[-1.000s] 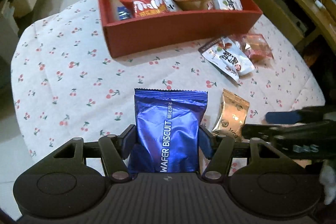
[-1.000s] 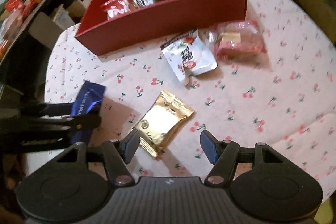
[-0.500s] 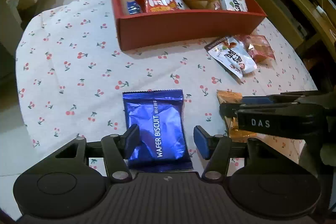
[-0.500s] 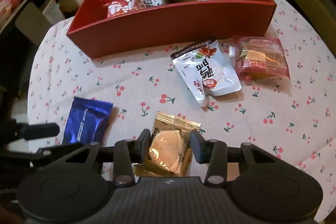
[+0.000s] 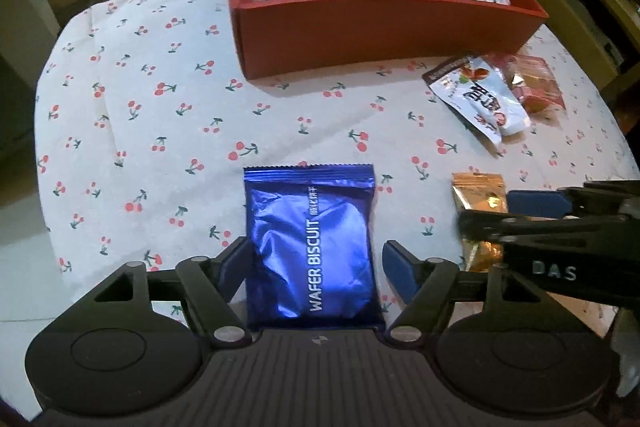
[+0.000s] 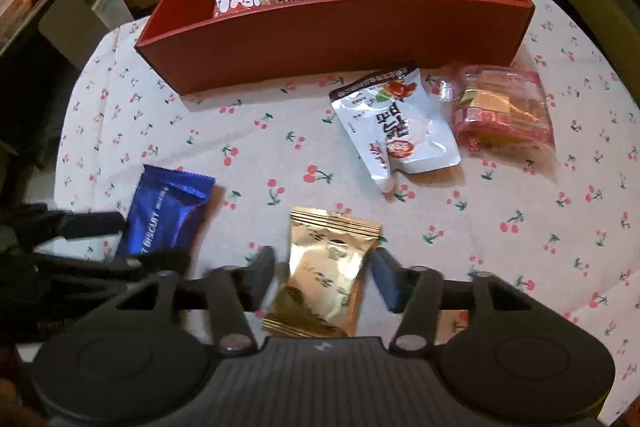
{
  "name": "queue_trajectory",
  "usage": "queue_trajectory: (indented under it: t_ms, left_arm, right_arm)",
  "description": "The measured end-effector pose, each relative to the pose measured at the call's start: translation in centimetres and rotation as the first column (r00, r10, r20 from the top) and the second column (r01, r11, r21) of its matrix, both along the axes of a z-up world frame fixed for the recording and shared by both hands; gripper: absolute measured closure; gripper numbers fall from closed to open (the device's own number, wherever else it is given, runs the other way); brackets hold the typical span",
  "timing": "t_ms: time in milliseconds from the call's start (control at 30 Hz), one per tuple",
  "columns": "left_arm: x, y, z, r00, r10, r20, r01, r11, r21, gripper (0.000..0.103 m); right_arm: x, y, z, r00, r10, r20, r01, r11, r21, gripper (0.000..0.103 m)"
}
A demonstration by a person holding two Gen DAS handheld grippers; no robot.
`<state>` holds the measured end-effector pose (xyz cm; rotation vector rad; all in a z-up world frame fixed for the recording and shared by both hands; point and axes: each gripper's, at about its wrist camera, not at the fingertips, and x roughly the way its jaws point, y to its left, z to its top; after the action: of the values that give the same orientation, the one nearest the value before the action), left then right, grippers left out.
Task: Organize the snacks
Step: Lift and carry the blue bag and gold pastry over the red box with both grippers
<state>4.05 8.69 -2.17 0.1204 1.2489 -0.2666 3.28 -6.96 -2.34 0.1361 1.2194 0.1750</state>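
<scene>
Since a second ago the right gripper (image 6: 322, 277) has moved over the gold packet (image 6: 326, 279) — jaws straddling it, not visibly pressing. The left gripper (image 5: 316, 267) is opening around the blue wafer packet (image 5: 310, 247) — both lie on the tablecloth (image 5: 160, 115).

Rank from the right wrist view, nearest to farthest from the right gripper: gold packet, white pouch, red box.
1. Gold packet: lies between the fingers of the right gripper, bottom centre.
2. White pouch: on the cloth, farther up and to the right.
3. Red box: at the far side of the table, behind the pouch, with snacks already in it.
</scene>
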Motion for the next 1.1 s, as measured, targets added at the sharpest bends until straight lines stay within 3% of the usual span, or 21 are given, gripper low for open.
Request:
queue_trajectory:
  t_ms: [167, 433, 600, 667, 733, 800, 867, 1100]
  left_arm:
    - [0.0, -1.0, -0.5, 1.0, -0.007, 0.001, 0.007, 0.999, 0.035, 0.03]
    - [-0.7, -1.8, -0.5, 0.999, -0.014, 0.031, 0.013, 0.998, 0.056, 0.034]
    - [-0.8, -2.5, -1.4, 0.999, -0.022, 0.043, 0.017, 0.993, 0.113, 0.014]
    - [-0.5, -2.1, -1.6, 0.999, -0.004, 0.032, 0.001, 0.995, 0.1, 0.014]
    - [-0.5, -1.9, -1.5, 1.0, 0.008, 0.029, -0.011, 0.996, 0.089, 0.016]
    - [-0.8, -2.0, -1.3, 0.999, 0.005, 0.039, -0.008, 0.996, 0.084, 0.03]
    - [-1.3, -2.4, -1.0, 0.999, -0.006, 0.045, 0.002, 0.997, 0.083, 0.034]
    - [-2.3, -2.5, -0.1, 0.998, 0.011, 0.054, -0.012, 1.0, 0.025, 0.036]
  right_arm:
    - [-1.3, 0.7, 0.1, 0.994, 0.097, 0.04, -0.094, 0.994, -0.061, 0.048]
    - [-2.2, -0.4, 1.2, 0.991, 0.101, 0.087, -0.093, 0.991, -0.094, 0.048]
    - [-2.4, -0.8, 1.2, 0.992, 0.101, 0.077, -0.095, 0.993, -0.076, 0.048]
    - [-2.4, -0.9, 1.3, 0.992, 0.1, 0.079, -0.095, 0.993, -0.069, 0.048]
    - [-2.4, -1.0, 1.2, 0.992, 0.099, 0.079, -0.094, 0.993, -0.067, 0.048]
    - [-2.4, -1.1, 1.3, 0.992, 0.101, 0.079, -0.096, 0.993, -0.066, 0.048]
    - [-2.4, -1.1, 1.4, 0.991, 0.102, 0.087, -0.097, 0.993, -0.064, 0.048]
    - [-2.7, -1.6, 2.1, 0.988, 0.096, 0.119, -0.089, 0.994, -0.063, 0.048]
